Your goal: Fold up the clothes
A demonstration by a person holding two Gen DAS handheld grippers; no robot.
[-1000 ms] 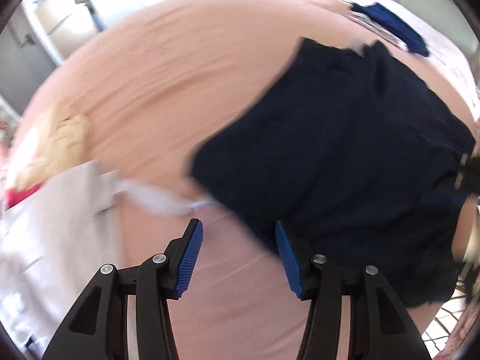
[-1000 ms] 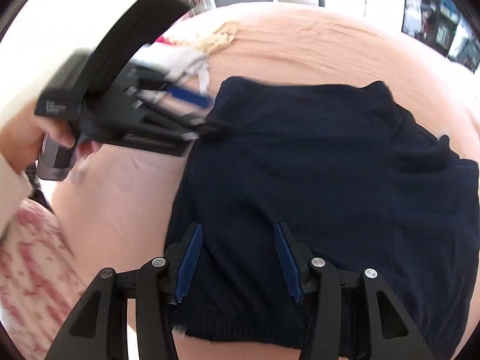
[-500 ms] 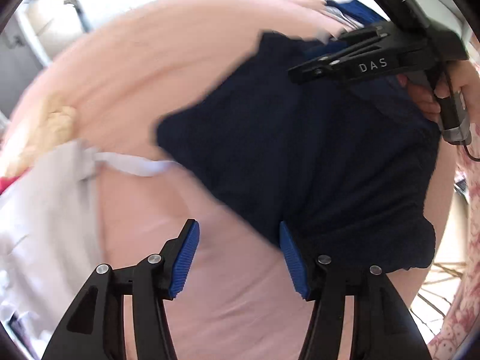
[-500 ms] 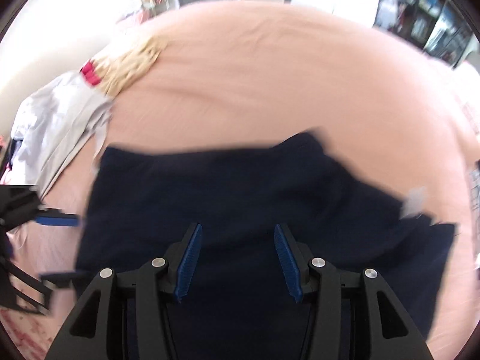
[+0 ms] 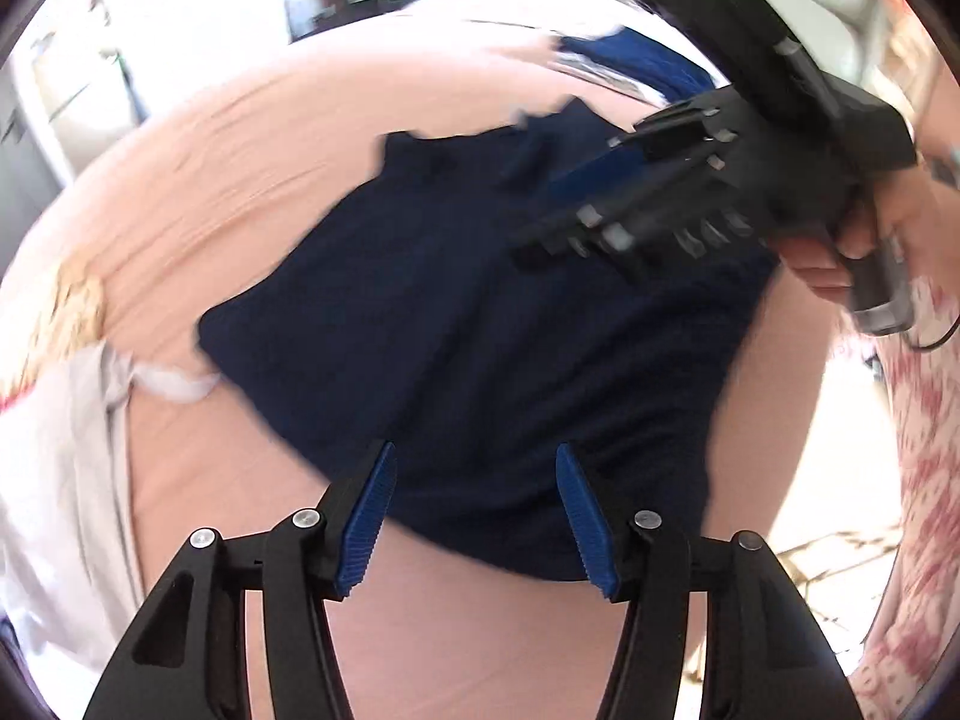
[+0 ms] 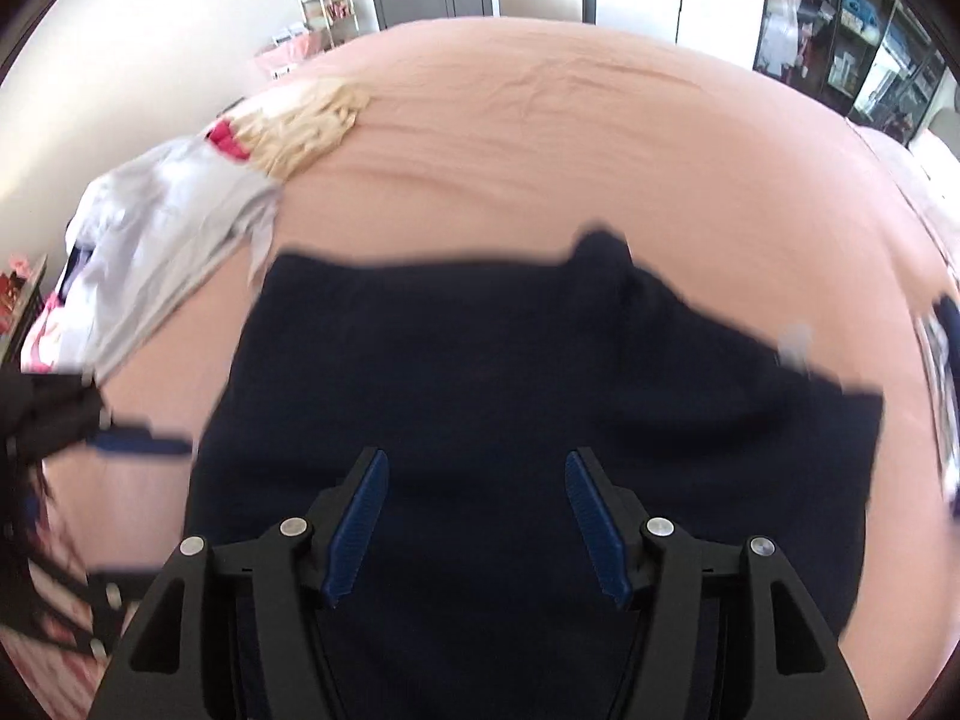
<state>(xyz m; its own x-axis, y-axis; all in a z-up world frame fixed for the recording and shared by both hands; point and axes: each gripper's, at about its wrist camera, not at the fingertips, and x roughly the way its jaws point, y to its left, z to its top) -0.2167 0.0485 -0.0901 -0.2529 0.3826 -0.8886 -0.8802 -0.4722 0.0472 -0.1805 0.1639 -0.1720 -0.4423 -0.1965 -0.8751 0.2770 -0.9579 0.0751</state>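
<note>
Your left gripper hung with its blue-padded jaws spread wide and nothing between them, poised above the near hem of the dark navy cloth garment, which lay spread flat on the peach-pink bed sheet. Your right gripper was likewise parted and empty, hovering over the middle of that same garment, whose far edge showed a small white tag. From the left wrist camera you could see your right hand wrapped around the black handle of the right gripper, held above the garment's right side. To the left of the garment lay a crumpled pale grey garment, with a cream knitted piece just beyond it on the sheet. A bright blue cloth rested at the far edge of the bed, blurred.
</note>
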